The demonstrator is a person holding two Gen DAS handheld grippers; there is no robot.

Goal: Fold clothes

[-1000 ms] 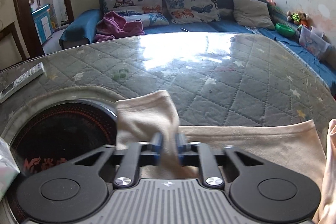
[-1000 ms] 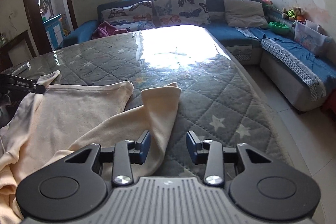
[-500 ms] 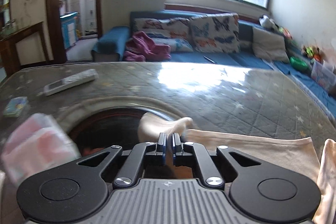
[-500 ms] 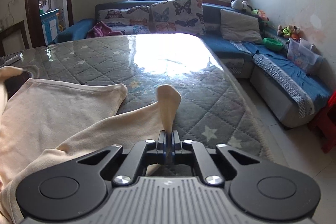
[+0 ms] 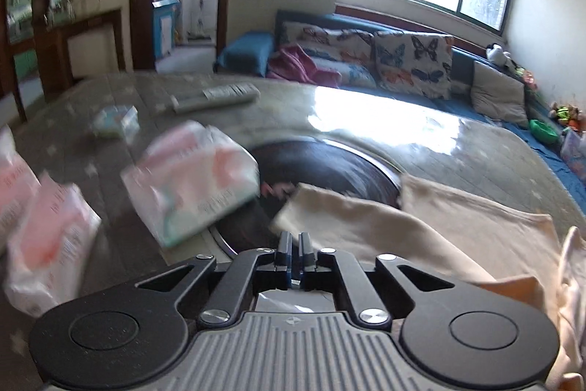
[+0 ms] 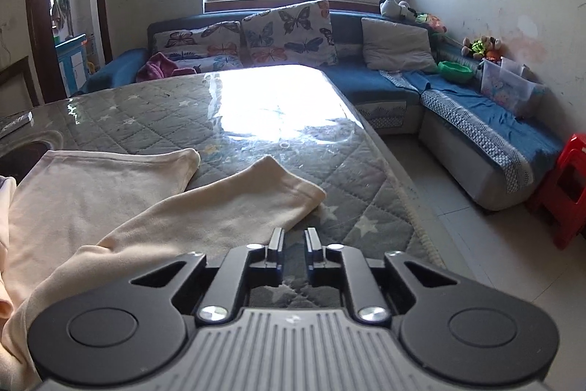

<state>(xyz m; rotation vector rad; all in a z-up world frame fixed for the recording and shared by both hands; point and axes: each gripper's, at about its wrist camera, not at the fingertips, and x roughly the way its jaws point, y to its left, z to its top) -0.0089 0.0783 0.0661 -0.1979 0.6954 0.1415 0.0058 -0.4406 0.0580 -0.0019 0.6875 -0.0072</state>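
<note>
A cream garment (image 6: 110, 193) lies spread on the quilted table (image 6: 256, 120). Its right sleeve (image 6: 263, 196) lies flat just ahead of my right gripper (image 6: 295, 239), which is open a little and empty. In the left wrist view the garment (image 5: 457, 218) lies to the right, with its left sleeve end (image 5: 311, 204) over the dark round inset (image 5: 329, 167). My left gripper (image 5: 295, 242) is shut with nothing between its fingers, just short of that sleeve end.
Pink and white tissue packs (image 5: 190, 174) (image 5: 47, 244) lie at the left, blurred. A remote (image 5: 216, 96) and a small packet (image 5: 115, 121) lie farther back. A blue sofa (image 6: 366, 68) stands beyond the table, a red stool (image 6: 564, 193) on the floor at right.
Both grippers have let go of the sleeves, which now lie flat. The right gripper has opened a little. The left gripper has swung left, bringing the tissue packs into view.
</note>
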